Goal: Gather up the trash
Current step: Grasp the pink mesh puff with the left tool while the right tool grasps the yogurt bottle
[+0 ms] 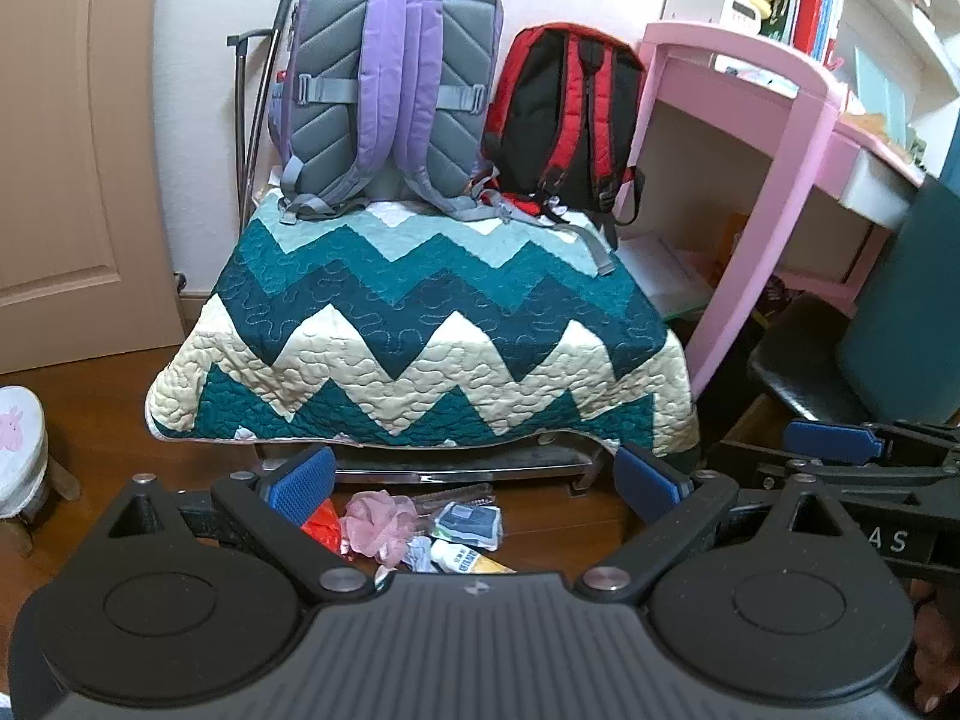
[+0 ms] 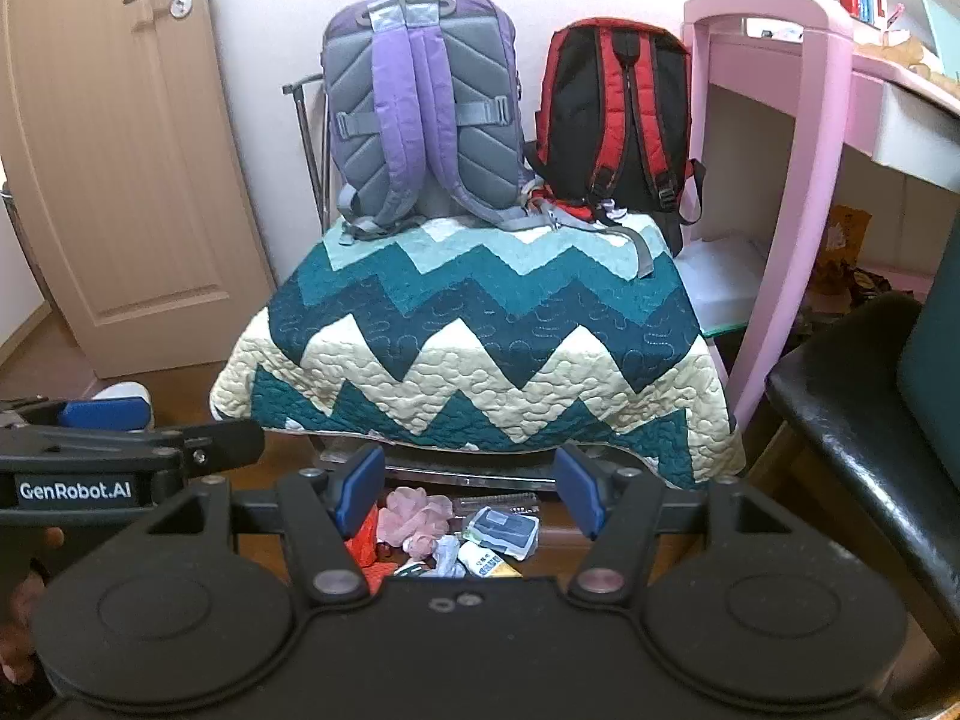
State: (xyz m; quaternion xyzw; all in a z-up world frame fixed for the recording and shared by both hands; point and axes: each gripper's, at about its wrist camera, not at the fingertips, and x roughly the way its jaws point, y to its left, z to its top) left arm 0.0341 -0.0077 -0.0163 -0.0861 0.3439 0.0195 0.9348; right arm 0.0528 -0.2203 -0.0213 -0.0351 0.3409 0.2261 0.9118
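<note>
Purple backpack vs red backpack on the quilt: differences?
The purple backpack is larger and taller than the red backpack. The purple backpack has grey padding with lilac straps; the red backpack is black with red straps. The purple backpack stands left, the red backpack right, beside the pink desk. Both stand upright on the quilt, straps facing the cameras.

our left gripper [image 1: 474,483] jaws spread wide, our right gripper [image 2: 468,489] likewise, side by side, level, nothing held
</note>
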